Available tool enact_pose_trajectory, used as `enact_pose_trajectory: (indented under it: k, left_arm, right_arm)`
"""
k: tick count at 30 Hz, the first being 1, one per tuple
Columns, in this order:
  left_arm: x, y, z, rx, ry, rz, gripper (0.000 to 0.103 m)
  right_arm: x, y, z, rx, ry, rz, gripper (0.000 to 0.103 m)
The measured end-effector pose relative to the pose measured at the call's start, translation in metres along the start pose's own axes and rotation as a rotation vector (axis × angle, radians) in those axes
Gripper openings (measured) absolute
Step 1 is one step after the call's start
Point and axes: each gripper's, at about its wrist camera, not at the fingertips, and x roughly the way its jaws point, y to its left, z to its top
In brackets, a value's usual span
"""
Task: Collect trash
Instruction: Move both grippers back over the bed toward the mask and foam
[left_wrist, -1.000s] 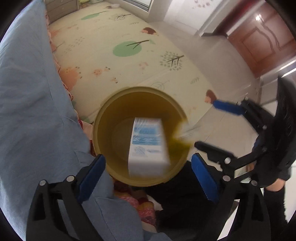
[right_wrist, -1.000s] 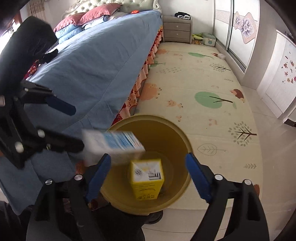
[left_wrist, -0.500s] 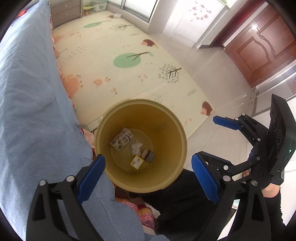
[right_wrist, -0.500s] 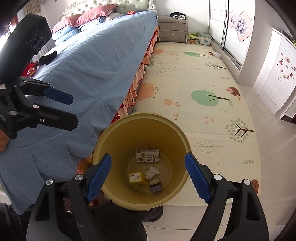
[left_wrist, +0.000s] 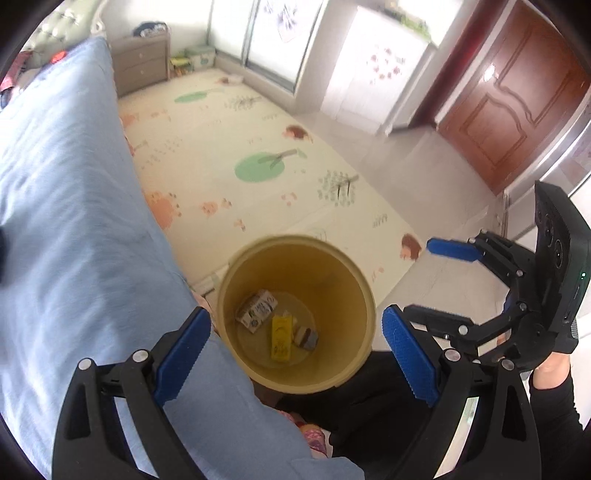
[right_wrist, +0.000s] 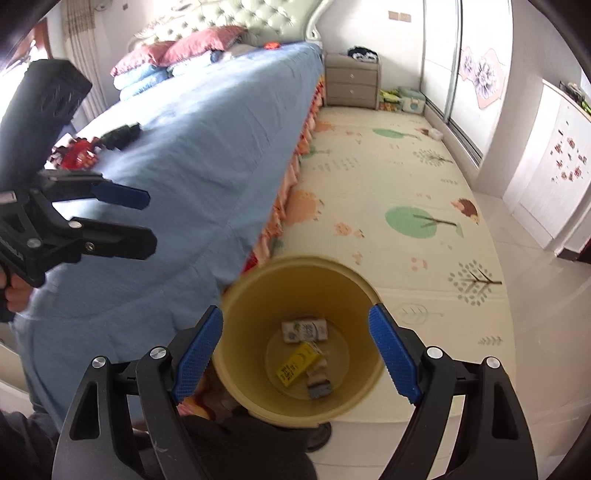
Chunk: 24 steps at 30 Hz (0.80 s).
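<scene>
Hovering released over yellow bin (left_wrist: 295, 254), left tool (left_wrist: 295, 350) and right tool (right_wrist: 295, 354) were empty; white carton (left_wrist: 256, 311), dropped second earlier, lay at bin's 10 o'clock beside yellow carton (left_wrist: 280, 332).

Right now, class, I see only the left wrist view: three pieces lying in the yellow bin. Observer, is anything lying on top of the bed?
Observer: Yes. The right wrist view shows a red item lying on the blue bedspread; I cannot tell whether it is trash.
Operator: Is my left hand-held gripper holding anything?
Observer: No. Seen from the side, the left hand-held gripper is open and empty, on the near side of the red item, with a dark item lying just beyond.
</scene>
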Motion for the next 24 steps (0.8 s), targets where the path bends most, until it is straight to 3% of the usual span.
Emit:
enact_pose_trajectory:
  k: [6,17,20,24]
  left_arm:
    - [-0.048,0.02,-0.019,-0.008,-0.158,0.054,0.096]
    - [-0.151,0.094,-0.082,-0.09,-0.385,0.273,0.099]
    - [-0.175,0.118,-0.101,-0.137,-0.425,0.342,0.099]
    - [-0.2,0.148,-0.121,-0.191,-0.443,0.444,0.099]
  right_arm:
    - [-0.009,0.042,0.022,-0.063,-0.067,0.059,0.079]
    - [-0.006,0.142,0.062,-0.197,-0.165,0.187,0.089]
    - [-0.004,0.172,0.072,-0.239,-0.208,0.216,0.095]
    - [0.003,0.21,0.089,-0.278,-0.246,0.272,0.095]
